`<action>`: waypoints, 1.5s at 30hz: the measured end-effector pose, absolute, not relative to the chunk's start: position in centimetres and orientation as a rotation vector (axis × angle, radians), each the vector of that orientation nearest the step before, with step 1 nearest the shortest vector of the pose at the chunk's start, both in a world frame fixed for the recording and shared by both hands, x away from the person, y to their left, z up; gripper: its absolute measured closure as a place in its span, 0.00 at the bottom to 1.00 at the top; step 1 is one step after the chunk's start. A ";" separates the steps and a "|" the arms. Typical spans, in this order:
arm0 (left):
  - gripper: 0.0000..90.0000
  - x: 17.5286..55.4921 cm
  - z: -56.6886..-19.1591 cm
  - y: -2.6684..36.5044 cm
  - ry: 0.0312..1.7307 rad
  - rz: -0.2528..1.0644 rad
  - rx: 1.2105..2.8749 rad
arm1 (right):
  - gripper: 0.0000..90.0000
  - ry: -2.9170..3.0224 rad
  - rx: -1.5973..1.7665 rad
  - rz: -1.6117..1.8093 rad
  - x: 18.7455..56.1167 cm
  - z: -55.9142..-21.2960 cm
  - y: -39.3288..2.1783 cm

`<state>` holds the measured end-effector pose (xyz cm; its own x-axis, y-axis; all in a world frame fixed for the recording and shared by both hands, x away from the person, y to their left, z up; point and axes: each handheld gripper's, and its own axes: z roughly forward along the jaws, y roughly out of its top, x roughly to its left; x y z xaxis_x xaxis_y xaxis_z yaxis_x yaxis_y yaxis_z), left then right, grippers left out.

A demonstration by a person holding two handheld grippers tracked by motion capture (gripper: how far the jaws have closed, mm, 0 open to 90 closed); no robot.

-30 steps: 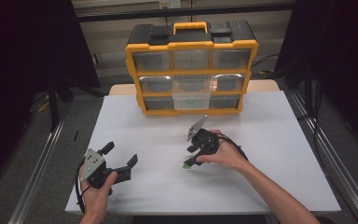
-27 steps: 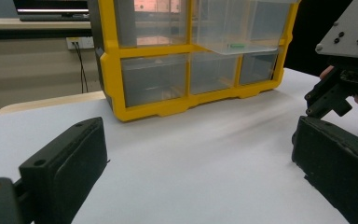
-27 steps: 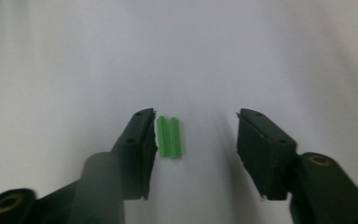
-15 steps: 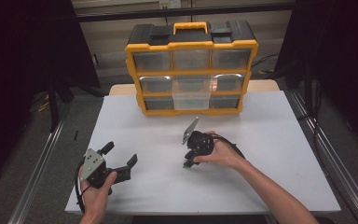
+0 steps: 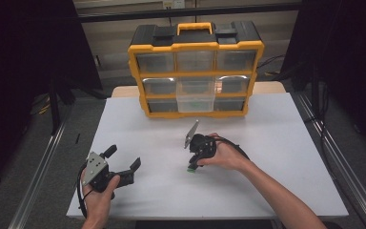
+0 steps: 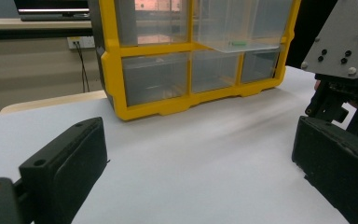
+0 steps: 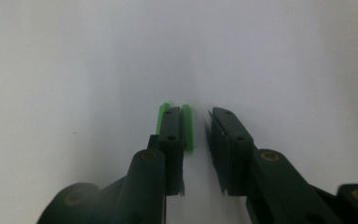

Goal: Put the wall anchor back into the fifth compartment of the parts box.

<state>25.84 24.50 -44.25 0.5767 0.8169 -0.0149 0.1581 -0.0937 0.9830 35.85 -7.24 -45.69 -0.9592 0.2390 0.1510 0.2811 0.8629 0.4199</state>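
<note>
Down on the white surface, the right tool pointed at a small green piece that lay flat near the middle of the sheet, well in front of the organiser. In the right gripper view the green piece sat between the two black jaws, just against the inner side of one jaw, while a narrow gap remained between it and the other jaw. The jaws had just been closing on it and stood close to each other, but the pads did not yet press the piece from both sides, so I would call them nearly together and not clamped. Part of the green showed also on the outer side of the near jaw; whether this was the same piece or a second one I could not tell.

The left tool rested at the near left part of the surface, held in the person's left hand, well apart from the green piece. Its jaws stood wide apart with nothing between them, as the left gripper view showed clearly.

At the far edge of the surface stood a yellow and black organiser with clear drawers. One middle drawer was pulled out toward the person, and something small and green lay inside it.
</note>
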 end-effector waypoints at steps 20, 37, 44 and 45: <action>0.04 25.8 -44.2 24.5 0.845 0.678 1.589 | 0.94 -2.913 -0.414 -0.812 36.0 -45.1 -7.6; 0.04 25.8 -44.1 24.6 0.835 0.684 1.589 | 0.94 -2.830 -0.410 -1.199 35.7 -41.3 -9.9; 0.03 25.7 -44.2 24.5 0.837 0.681 1.579 | 0.94 -2.815 -0.425 -1.298 35.9 -39.8 -11.2; 0.03 25.7 -44.2 24.5 0.838 0.681 1.578 | 0.94 -2.812 -0.428 -1.306 35.9 -39.4 -11.3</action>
<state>25.73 24.50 -44.15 0.5744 0.8183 -0.0206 0.1473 -0.0785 0.9860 35.87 -11.34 -39.41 -0.9625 0.2409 0.1245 0.2506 0.6145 0.7481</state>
